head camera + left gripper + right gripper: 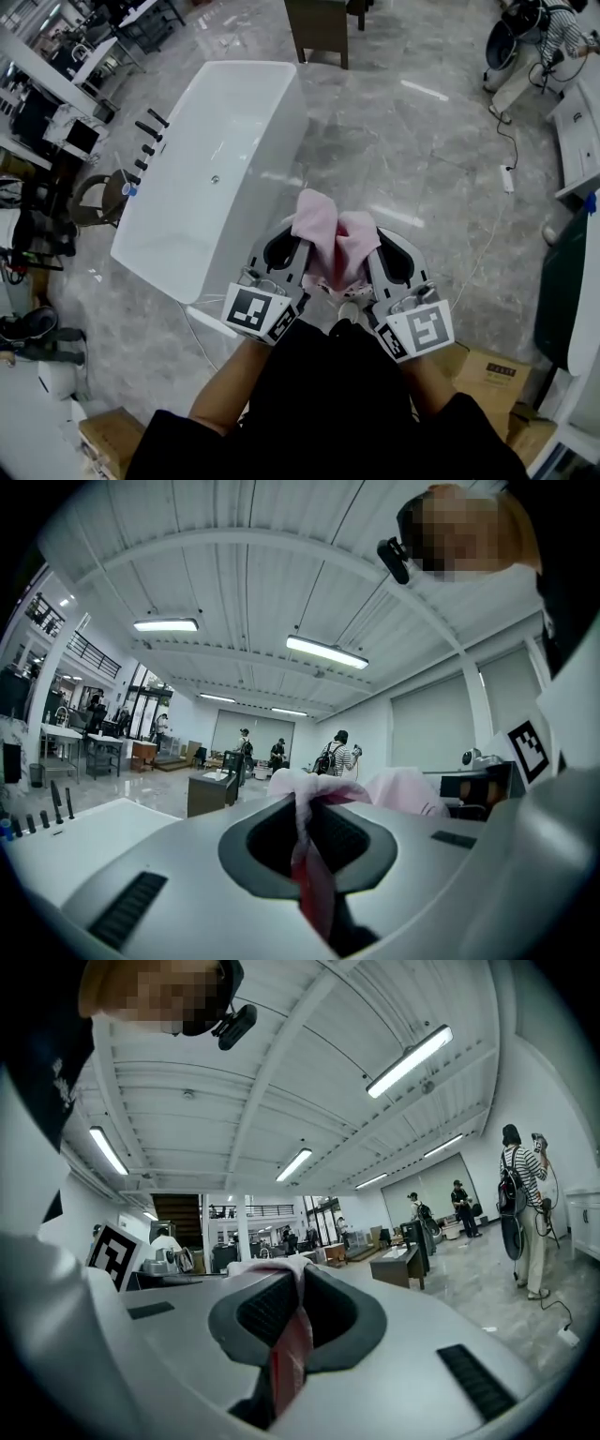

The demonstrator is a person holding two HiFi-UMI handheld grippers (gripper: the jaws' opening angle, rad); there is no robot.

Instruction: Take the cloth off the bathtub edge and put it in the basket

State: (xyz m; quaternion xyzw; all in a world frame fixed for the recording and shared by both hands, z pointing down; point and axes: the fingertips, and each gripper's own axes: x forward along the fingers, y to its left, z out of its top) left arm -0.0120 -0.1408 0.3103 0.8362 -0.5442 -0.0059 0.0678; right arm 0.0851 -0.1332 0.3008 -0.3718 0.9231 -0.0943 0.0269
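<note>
A pink cloth (326, 236) hangs bunched between my two grippers, held up in front of me beside the near right corner of the white bathtub (220, 159). My left gripper (298, 234) is shut on the cloth's left part, and a fold (302, 829) runs down between its jaws. My right gripper (371, 236) is shut on the right part, and a strip of cloth (292, 1333) is pinched between its jaws. Both grippers point up and away, tips close together. A pale thing below the cloth (345, 302) is mostly hidden. I cannot make out a basket.
Dark tap handles (146, 142) stand along the tub's left side. Cardboard boxes sit at lower right (494, 371) and lower left (105, 439). A dark cabinet (319, 30) stands beyond the tub. A power strip and cable (507, 178) lie on the marble floor, with a person (555, 37) at far right.
</note>
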